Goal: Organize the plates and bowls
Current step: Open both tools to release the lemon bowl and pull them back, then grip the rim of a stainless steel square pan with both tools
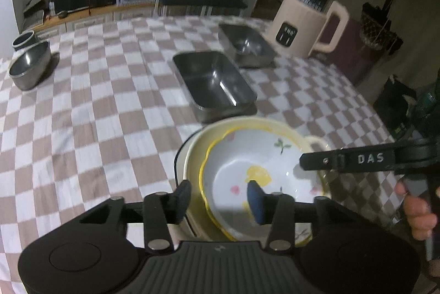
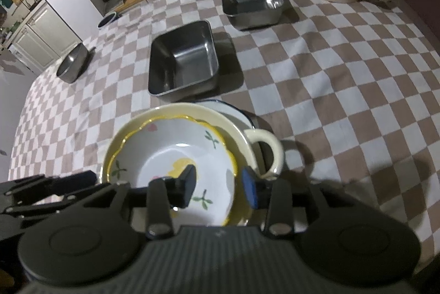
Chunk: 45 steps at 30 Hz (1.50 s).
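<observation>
A white floral bowl with a wavy yellow rim sits nested in a cream bowl that has a loop handle. Both rest on a white plate with a dark rim, on the checked cloth. My left gripper is open and straddles the bowls' near rims, one pad outside and one inside, neither pressing. My right gripper is open too. Its left pad hangs inside the floral bowl and its right pad sits just outside, by the handle. One of its fingers reaches over the bowl from the right.
Two rectangular steel containers stand beyond the stack. A round steel bowl and a dark cup sit at the far left. A cream kettle stands at the back right. A person's hand is at the right edge.
</observation>
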{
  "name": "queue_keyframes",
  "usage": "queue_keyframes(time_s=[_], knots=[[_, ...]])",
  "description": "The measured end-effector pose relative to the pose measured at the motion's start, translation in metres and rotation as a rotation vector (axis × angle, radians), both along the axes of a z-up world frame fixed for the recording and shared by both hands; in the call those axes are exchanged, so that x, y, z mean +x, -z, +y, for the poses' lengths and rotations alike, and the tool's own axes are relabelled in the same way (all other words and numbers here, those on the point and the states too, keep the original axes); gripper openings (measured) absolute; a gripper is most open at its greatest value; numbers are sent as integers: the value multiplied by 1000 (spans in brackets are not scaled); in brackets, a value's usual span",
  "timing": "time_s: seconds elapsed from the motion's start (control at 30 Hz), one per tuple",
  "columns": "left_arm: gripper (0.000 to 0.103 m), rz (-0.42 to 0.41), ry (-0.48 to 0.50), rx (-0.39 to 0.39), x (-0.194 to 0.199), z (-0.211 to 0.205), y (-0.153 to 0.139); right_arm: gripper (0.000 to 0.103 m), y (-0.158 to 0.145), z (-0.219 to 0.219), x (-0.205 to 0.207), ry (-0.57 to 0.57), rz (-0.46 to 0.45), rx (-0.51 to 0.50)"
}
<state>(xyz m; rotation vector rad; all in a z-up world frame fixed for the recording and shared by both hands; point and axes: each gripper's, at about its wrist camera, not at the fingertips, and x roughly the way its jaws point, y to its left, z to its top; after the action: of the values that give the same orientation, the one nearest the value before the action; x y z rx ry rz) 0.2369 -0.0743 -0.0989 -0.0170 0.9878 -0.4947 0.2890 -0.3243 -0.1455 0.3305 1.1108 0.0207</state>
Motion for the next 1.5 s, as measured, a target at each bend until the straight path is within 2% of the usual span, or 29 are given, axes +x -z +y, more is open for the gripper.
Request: queue_keyframes(time_s=[0.03, 0.3, 0.47, 0.73, 0.93, 1.07, 1.2, 1.3, 1.37, 1.5], knots=[[56, -8, -3, -4, 1, 1, -2, 47, -2, -1, 0, 5, -11, 7], [72, -45, -52, -26, 23, 1, -15, 49, -15, -9, 7, 102, -113, 95], [72, -48, -95, -27, 49, -1, -15, 49, -11, -8, 26, 173, -133, 169], [76, -68, -141, -29, 93, -5, -6, 49, 7, 3, 58, 208, -115, 153], [78, -62, -165, -64, 122, -11, 10, 49, 30, 11, 76, 223, -43, 173], [78, -62, -193, -90, 139, -14, 22, 44, 40, 15, 83, 243, -34, 179], [78, -71, -212, -64, 154, -14, 34, 44, 45, 15, 88, 262, -28, 193], [78, -67, -224, -55, 163, -9, 41, 42, 48, 16, 93, 253, -17, 193], [78, -59, -234, -59, 166, -5, 45, 31, 49, 19, 96, 230, -12, 202], [78, -53, -238, -48, 169, -4, 49, 30, 44, 23, 97, 171, -23, 158]])
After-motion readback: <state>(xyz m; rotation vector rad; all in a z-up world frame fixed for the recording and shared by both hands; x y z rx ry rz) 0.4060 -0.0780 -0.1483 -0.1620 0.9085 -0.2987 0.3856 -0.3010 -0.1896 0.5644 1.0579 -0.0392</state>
